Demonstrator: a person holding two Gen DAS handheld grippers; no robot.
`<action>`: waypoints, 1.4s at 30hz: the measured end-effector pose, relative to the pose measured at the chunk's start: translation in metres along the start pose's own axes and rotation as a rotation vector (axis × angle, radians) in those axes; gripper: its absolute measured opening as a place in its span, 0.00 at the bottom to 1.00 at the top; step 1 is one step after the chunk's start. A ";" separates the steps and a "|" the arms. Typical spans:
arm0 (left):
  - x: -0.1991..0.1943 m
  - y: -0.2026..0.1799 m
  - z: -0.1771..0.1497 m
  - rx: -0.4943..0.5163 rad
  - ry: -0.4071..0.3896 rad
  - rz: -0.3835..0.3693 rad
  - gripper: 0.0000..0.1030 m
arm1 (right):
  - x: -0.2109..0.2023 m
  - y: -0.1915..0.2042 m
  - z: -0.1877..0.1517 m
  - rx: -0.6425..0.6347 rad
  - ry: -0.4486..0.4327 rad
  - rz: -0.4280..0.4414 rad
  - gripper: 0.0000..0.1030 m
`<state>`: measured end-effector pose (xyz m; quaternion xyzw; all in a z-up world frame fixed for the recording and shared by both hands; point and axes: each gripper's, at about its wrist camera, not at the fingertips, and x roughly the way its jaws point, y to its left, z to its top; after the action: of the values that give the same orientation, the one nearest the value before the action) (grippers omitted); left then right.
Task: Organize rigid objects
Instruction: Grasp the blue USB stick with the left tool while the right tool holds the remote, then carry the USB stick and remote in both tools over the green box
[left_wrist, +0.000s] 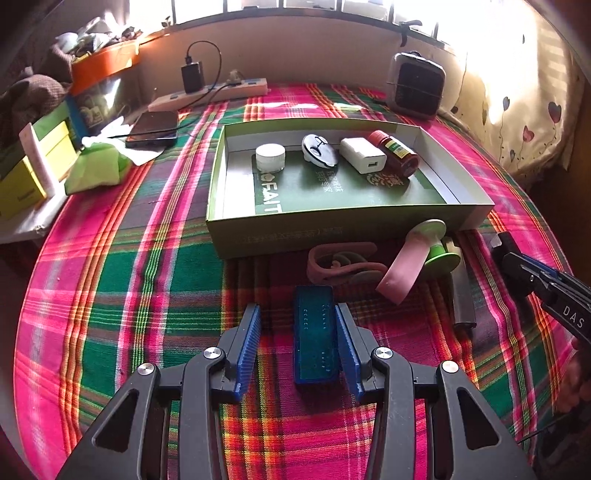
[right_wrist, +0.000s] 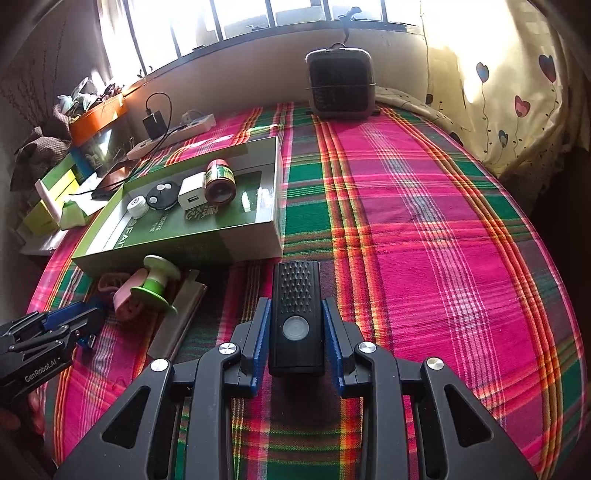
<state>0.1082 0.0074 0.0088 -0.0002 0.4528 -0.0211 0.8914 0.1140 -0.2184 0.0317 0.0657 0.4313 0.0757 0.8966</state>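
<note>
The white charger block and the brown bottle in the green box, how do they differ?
The white charger block is boxy and plain white, with a port on its end; the brown bottle is round, dark, with a red cap and a green label. The charger block rests on a flat face, while the bottle lies on its side. Both sit side by side in the green box, along its far wall.

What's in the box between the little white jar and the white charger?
A round black-and-white disc sits between the jar and the charger in the box; both wrist views show it.
</note>
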 end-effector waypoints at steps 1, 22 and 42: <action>0.000 0.000 0.000 0.003 -0.002 0.000 0.39 | 0.000 0.000 0.000 0.001 0.000 0.001 0.28; -0.005 0.006 -0.007 0.007 -0.035 0.001 0.20 | 0.000 0.000 0.000 0.001 0.003 0.003 0.28; -0.006 0.009 -0.007 -0.005 -0.037 -0.013 0.20 | 0.000 0.003 0.000 -0.012 0.003 -0.012 0.28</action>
<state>0.0994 0.0164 0.0090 -0.0057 0.4364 -0.0257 0.8994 0.1138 -0.2157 0.0319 0.0576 0.4325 0.0731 0.8968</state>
